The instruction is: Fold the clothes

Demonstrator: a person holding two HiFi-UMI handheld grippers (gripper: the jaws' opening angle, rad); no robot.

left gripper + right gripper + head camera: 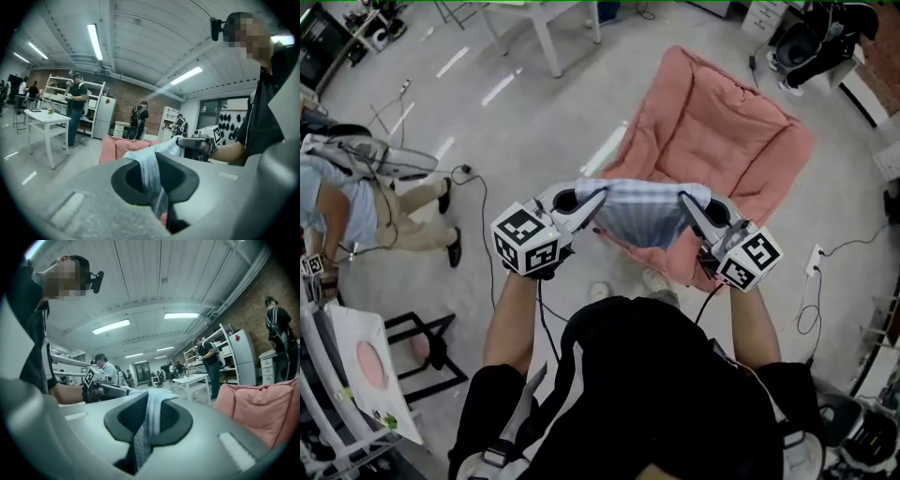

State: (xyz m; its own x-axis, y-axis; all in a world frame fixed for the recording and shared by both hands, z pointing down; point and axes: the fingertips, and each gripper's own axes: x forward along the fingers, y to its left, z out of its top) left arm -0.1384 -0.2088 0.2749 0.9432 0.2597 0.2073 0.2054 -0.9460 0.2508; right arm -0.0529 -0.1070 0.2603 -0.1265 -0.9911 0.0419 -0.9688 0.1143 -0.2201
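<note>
Plainly, the left tongs (592, 201) and the right tongs (686, 204) were each clamped on an upper corner of the pale blue garment (641, 217). It hung stretched between them in the air (whether already doubled, I could not tell). Beyond it lay the pink cushion (712, 131) on the floor. The folding looked barely begun, with laying down and creasing left.

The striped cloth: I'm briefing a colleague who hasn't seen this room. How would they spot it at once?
Find the big pink cushion on the floor. Over its near edge, the striped cloth hangs stretched between the left tongs and the right tongs, each shut on one end. It alone is pale blue and white; the cushion is plain pink.
</note>
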